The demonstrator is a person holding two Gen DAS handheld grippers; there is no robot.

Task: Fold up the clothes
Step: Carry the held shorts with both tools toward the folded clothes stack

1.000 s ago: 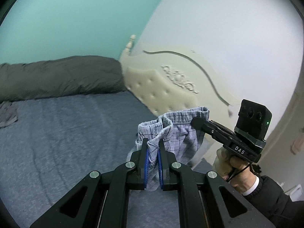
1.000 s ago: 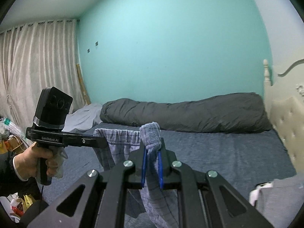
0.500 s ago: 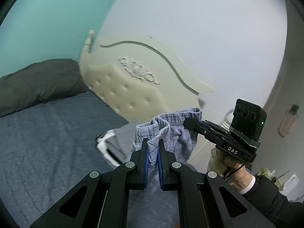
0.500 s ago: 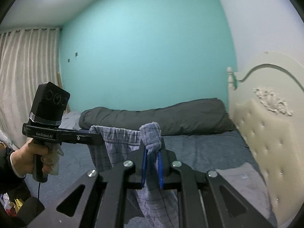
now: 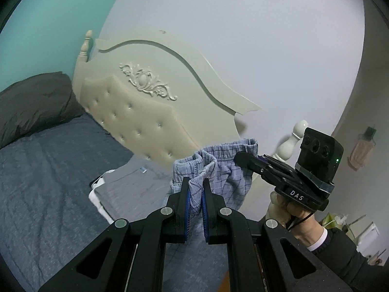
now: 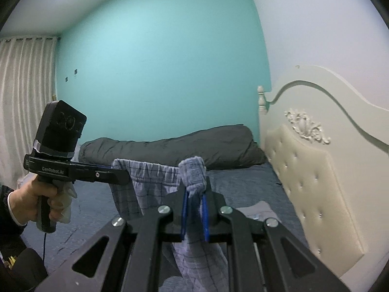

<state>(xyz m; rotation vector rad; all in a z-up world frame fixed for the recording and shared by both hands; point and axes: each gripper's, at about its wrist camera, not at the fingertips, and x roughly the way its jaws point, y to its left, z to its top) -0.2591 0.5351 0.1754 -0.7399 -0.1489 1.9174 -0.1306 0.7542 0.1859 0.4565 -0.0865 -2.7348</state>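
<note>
Both tongs hold one pair of blue checked shorts (image 5: 228, 170) up in the air above the bed (image 5: 48, 170), each pinching the gathered waistband.

From the left wrist, going left to right: a dark duvet (image 5: 31, 102) lies rolled along the far side of the bed, then the cream headboard (image 5: 136, 112) with its carved crest. A folded grey garment (image 5: 136, 189) lies on the bed near the headboard. The left tongs (image 5: 195, 204) are clamped on a bunched fold of waistband between the blue pads (image 5: 186, 209). Further right, the right tongs (image 5: 243, 159) bite the other end of the waistband; the right hand (image 5: 287, 204) grips the handle. Only this view shows the bottles and clutter (image 5: 340, 221) at the far right.

From the right wrist: cream curtains (image 6: 22, 102) hang at the left, seen only here, beside the teal wall (image 6: 158, 73). The left hand (image 6: 36, 194) holds the left tongs (image 6: 121, 175), closed on the waistband's edge. The shorts (image 6: 150, 185) hang between the two tools. The right tongs (image 6: 194, 209) are clamped on a wad of waistband that sticks up above the pads. The duvet (image 6: 175, 150) lies behind, the headboard (image 6: 316, 165) to the right.
</note>
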